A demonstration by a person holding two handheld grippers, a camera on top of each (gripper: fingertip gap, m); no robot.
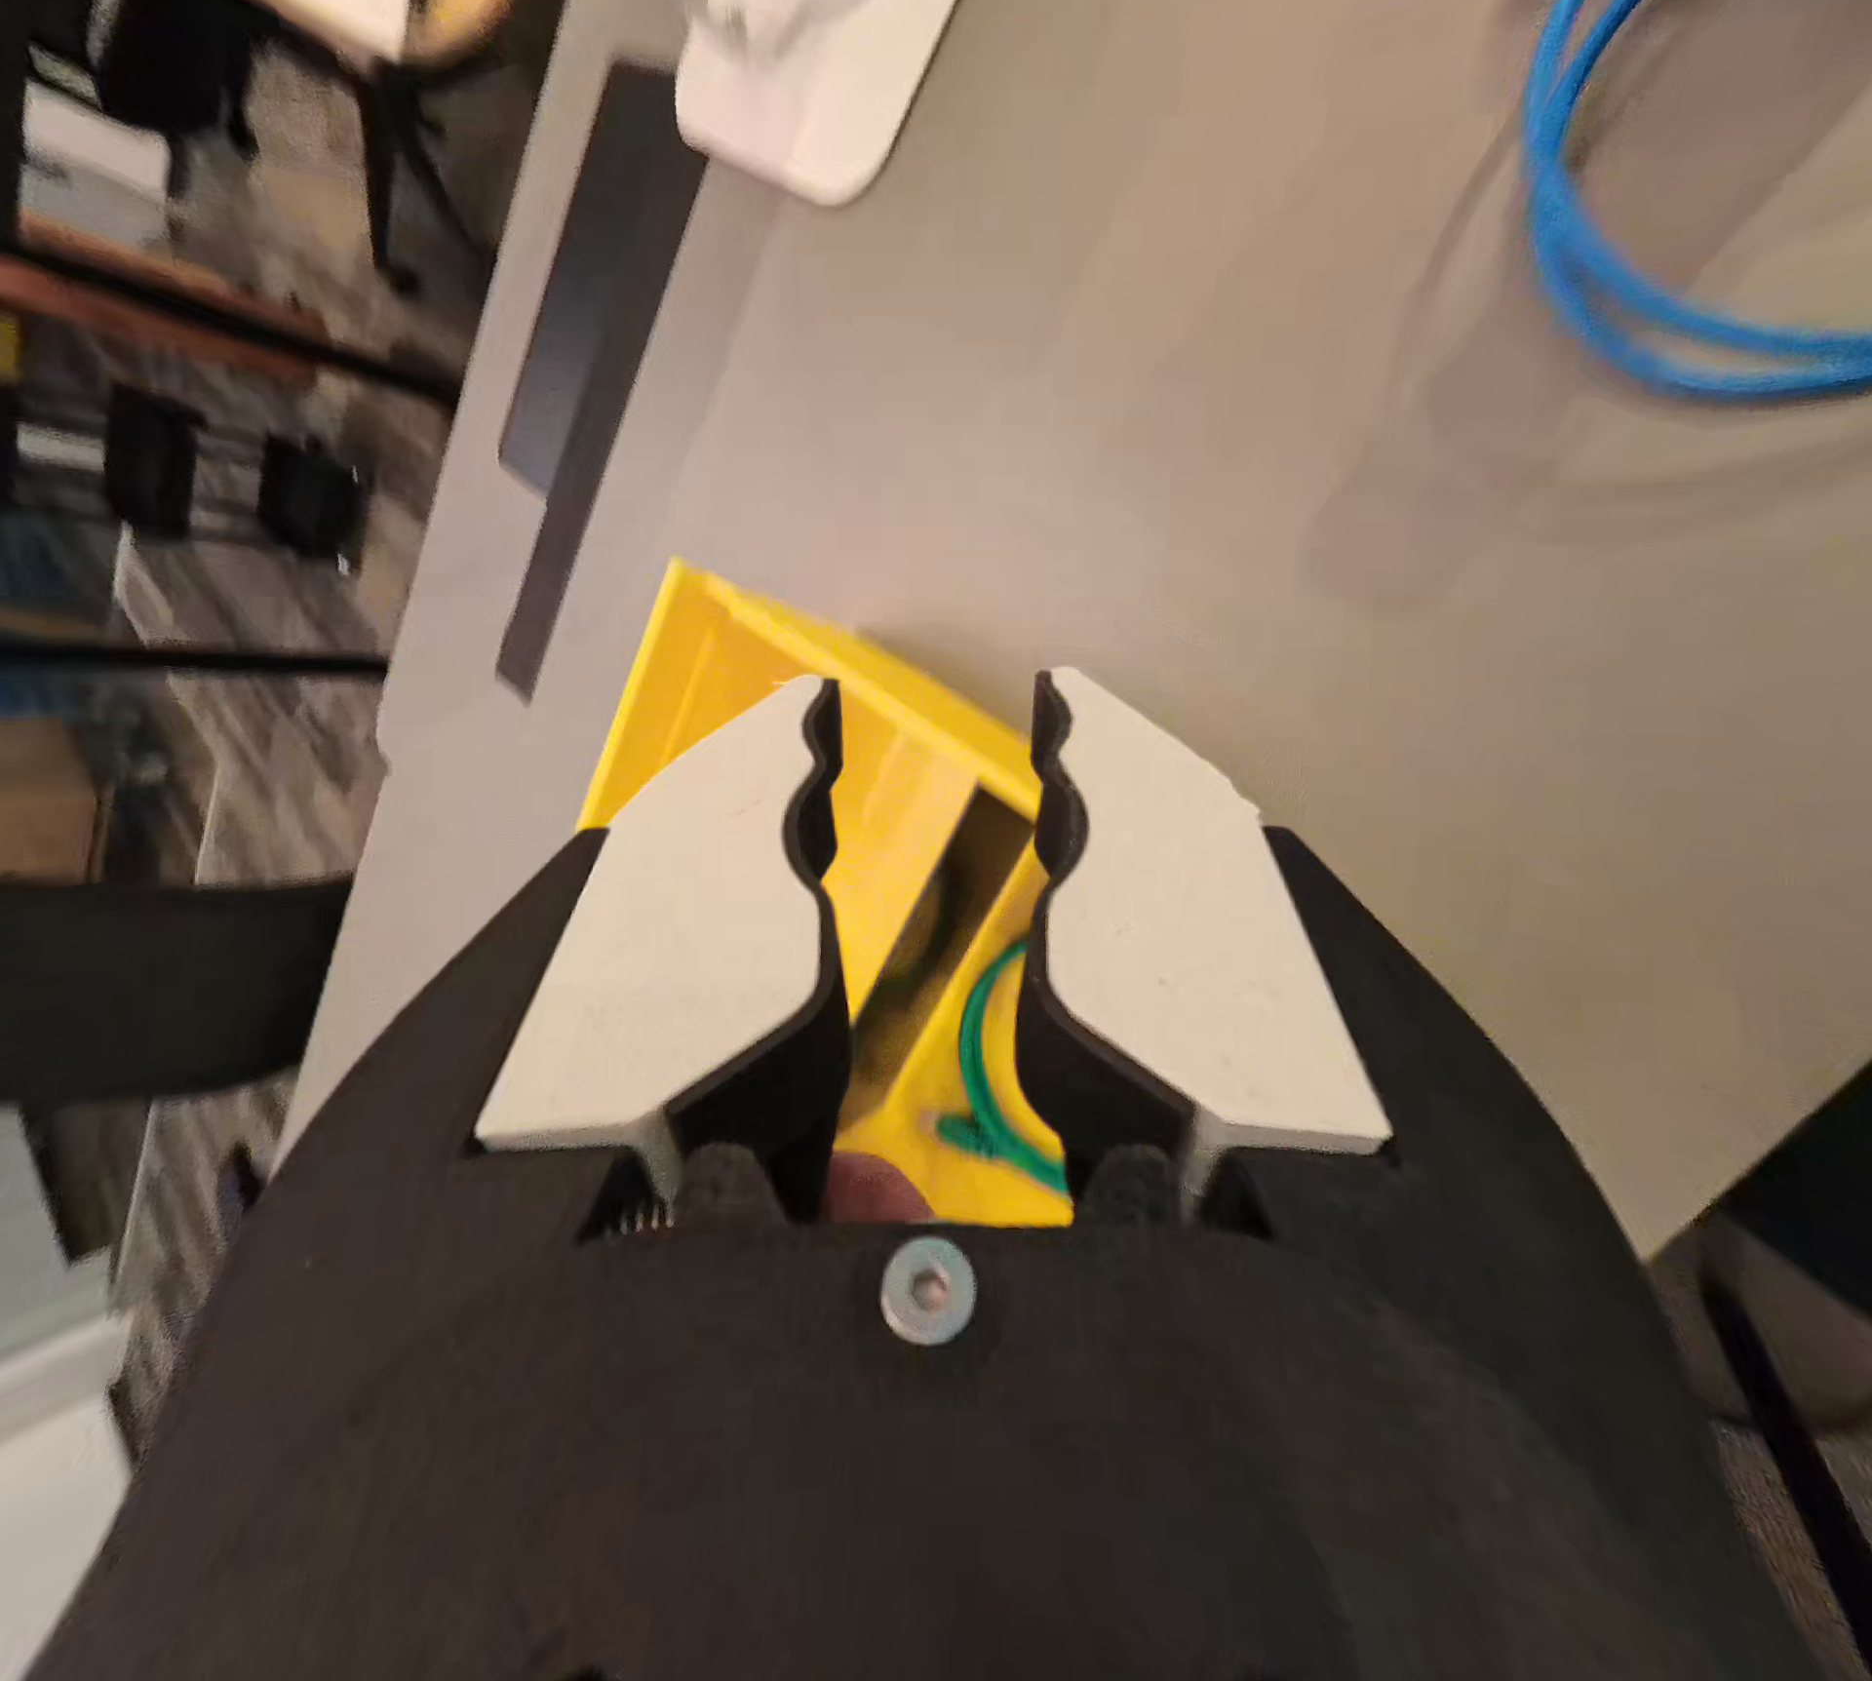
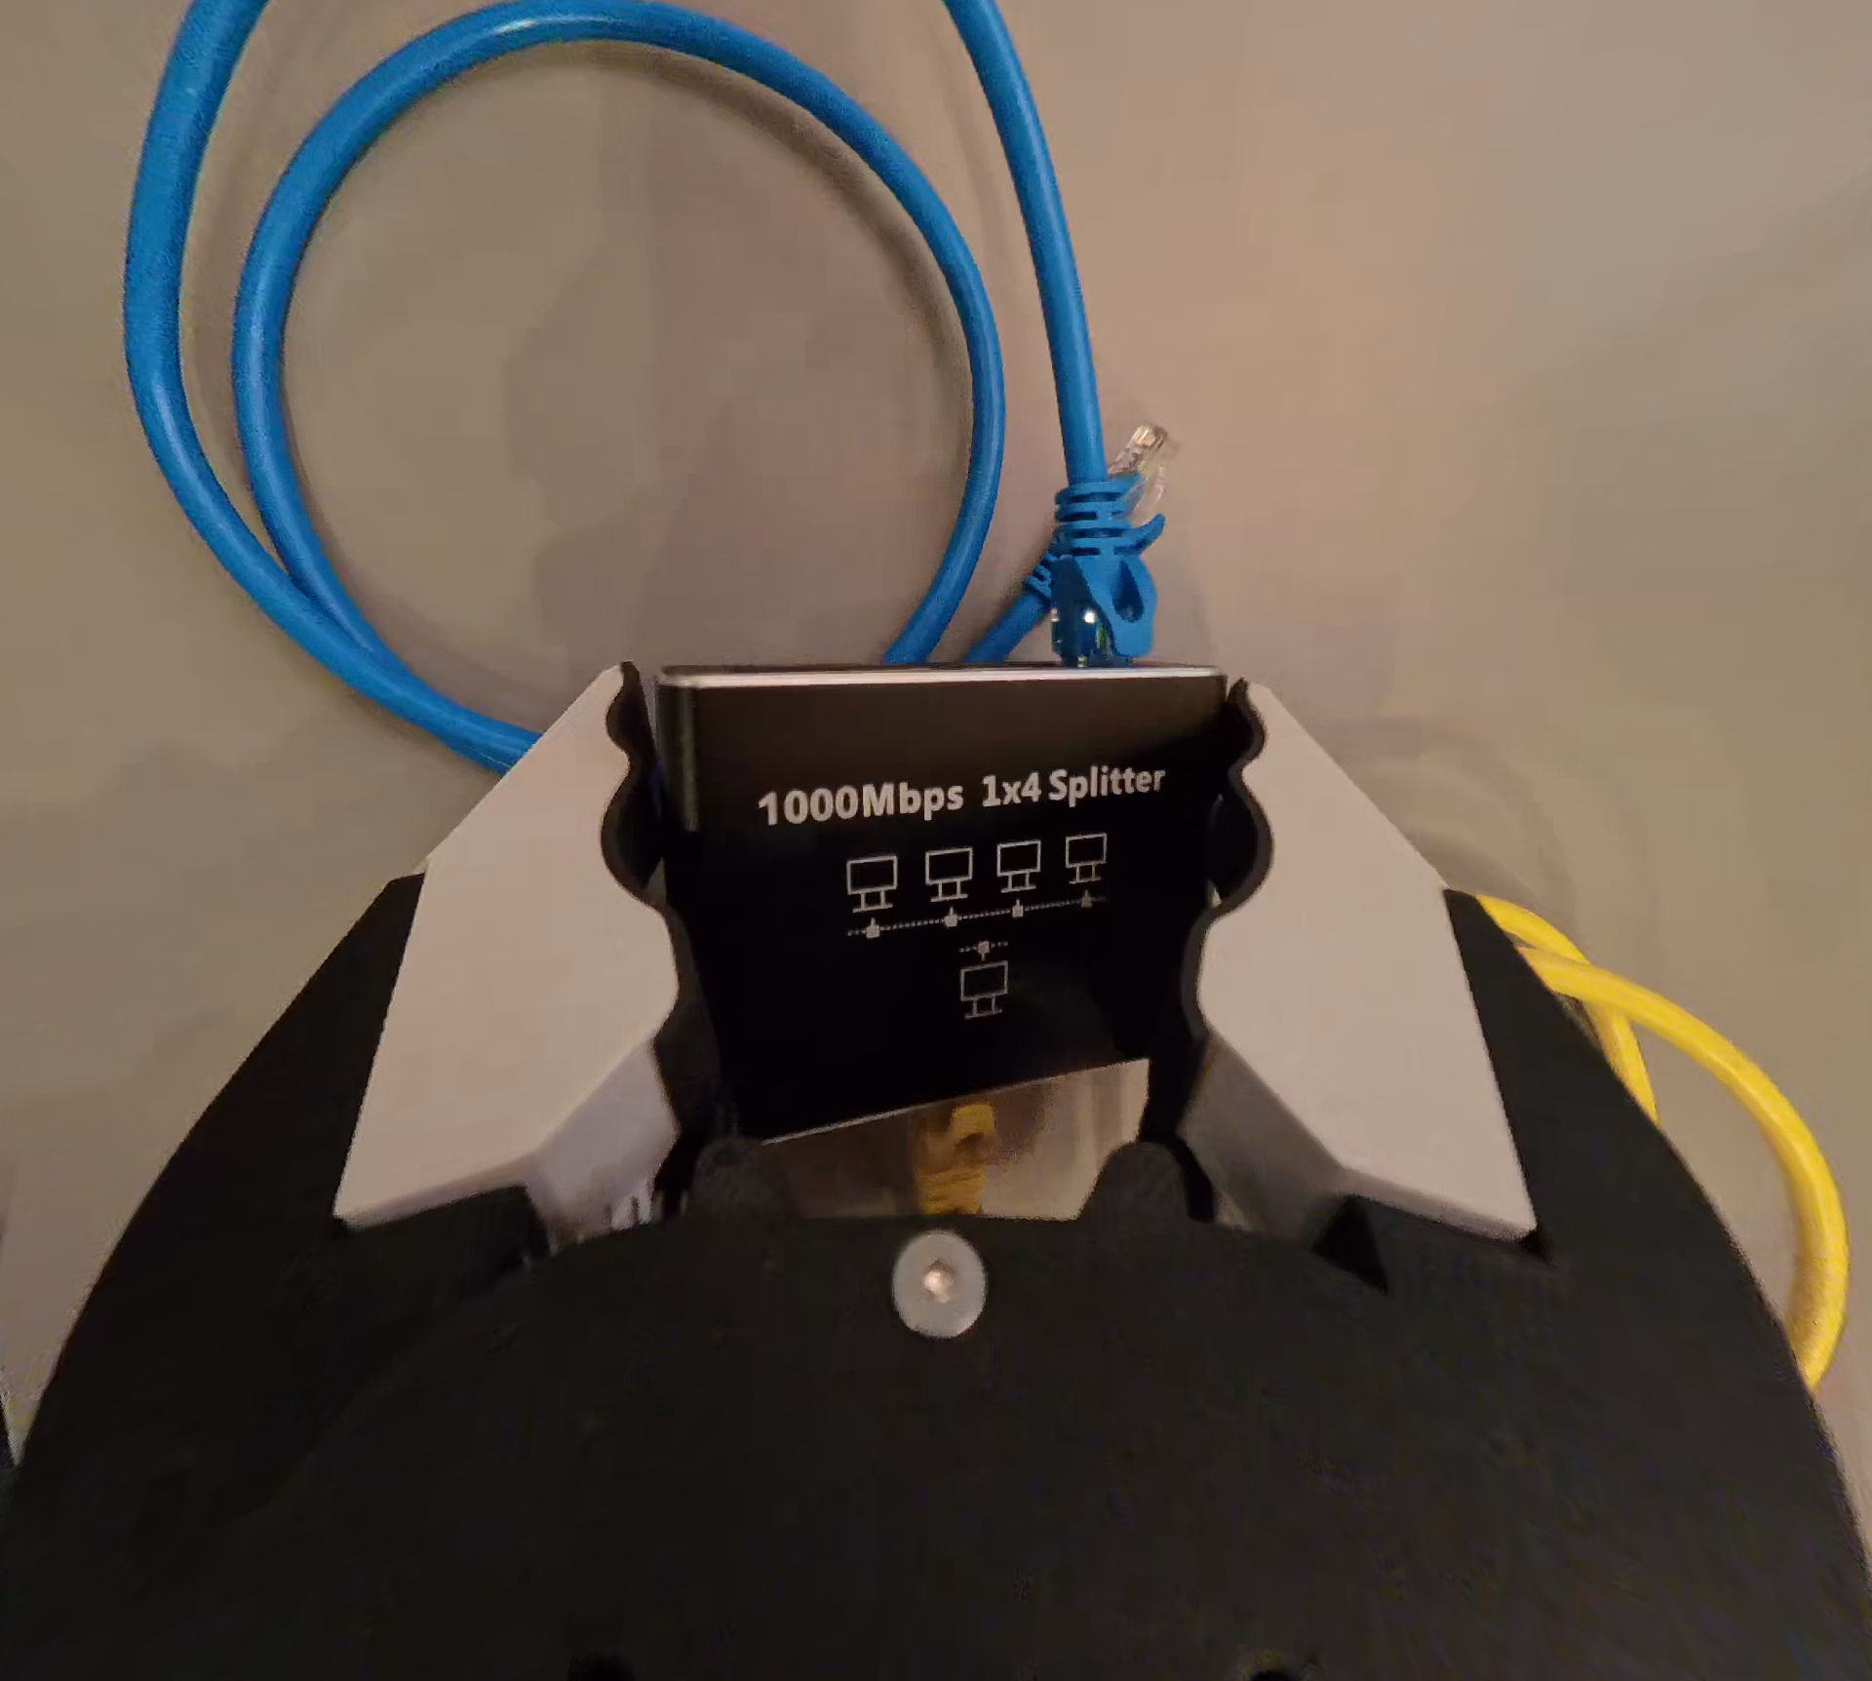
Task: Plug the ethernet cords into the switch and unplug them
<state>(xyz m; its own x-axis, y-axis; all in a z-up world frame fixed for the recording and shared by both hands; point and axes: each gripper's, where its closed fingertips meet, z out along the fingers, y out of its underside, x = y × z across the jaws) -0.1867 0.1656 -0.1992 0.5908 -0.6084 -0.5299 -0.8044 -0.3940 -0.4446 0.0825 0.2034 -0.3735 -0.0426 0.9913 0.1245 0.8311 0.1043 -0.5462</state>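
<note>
**Op:** Right tongs sit closest in my right wrist view, clamped on the black switch from both sides. I'm holding it so it won't slide when a plug is pushed in or pulled out.

**Obs:** Which cords are in?

**Op:** One blue plug stands at the far edge of the switch, seemingly seated in a port there. A second, clear-tipped plug lies free just behind it, on the table. The blue cord loops away across the table. On the near side a yellow plug shows under the switch edge; I can't tell if it's seated. Its yellow cord curls off to the right.

**Obs:** And your left?

**Op:** Left tongs are open, holding nothing. They hang over a yellow bin with a green wire inside, near the table edge. That view is blurred. The blue loops show far off at its upper right, well apart from these tongs.

**Obs:** Next?

**Op:** My guess: bring the left over to a blue plug while the right keeps the switch pinned. The latch tab will need squeezing, or the plug will drag the switch.
</note>
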